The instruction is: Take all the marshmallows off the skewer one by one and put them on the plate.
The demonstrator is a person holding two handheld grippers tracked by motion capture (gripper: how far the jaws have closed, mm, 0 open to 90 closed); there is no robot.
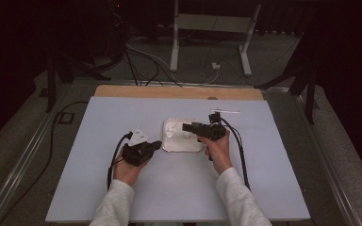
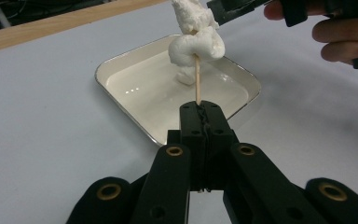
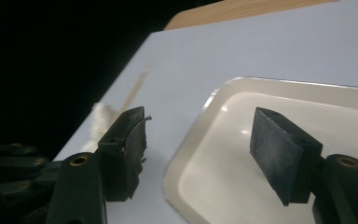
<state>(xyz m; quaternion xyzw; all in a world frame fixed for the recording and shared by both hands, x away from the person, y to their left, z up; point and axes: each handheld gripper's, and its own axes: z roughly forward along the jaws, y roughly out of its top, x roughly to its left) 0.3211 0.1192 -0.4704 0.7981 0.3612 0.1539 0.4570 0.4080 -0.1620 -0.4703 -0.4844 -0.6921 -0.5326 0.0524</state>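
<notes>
My left gripper (image 2: 200, 109) is shut on the lower end of a thin wooden skewer (image 2: 197, 81). The skewer rises over a white square tray (image 2: 140, 88) and carries soft white lumps (image 2: 197, 42) threaded on it. In the high view my left gripper (image 1: 156, 144) sits at the tray's (image 1: 179, 149) near left corner, with the lumps (image 1: 172, 128) over the tray's left side. My right gripper (image 1: 185, 126) hovers over the tray's middle, open, with nothing between its jaws. In its own view the right gripper (image 3: 200, 140) stands above the tray's (image 3: 223, 177) corner, beside a blurred white lump (image 3: 101, 115).
The tray lies mid-way on a pale sheet (image 1: 122, 188) covering the table, with a bare wooden strip (image 1: 169, 92) at the far edge. A thin pale stick (image 1: 225, 111) lies at the back right. Cables (image 1: 115, 160) trail from both grippers. Beyond the table stand metal frame legs (image 1: 174, 42).
</notes>
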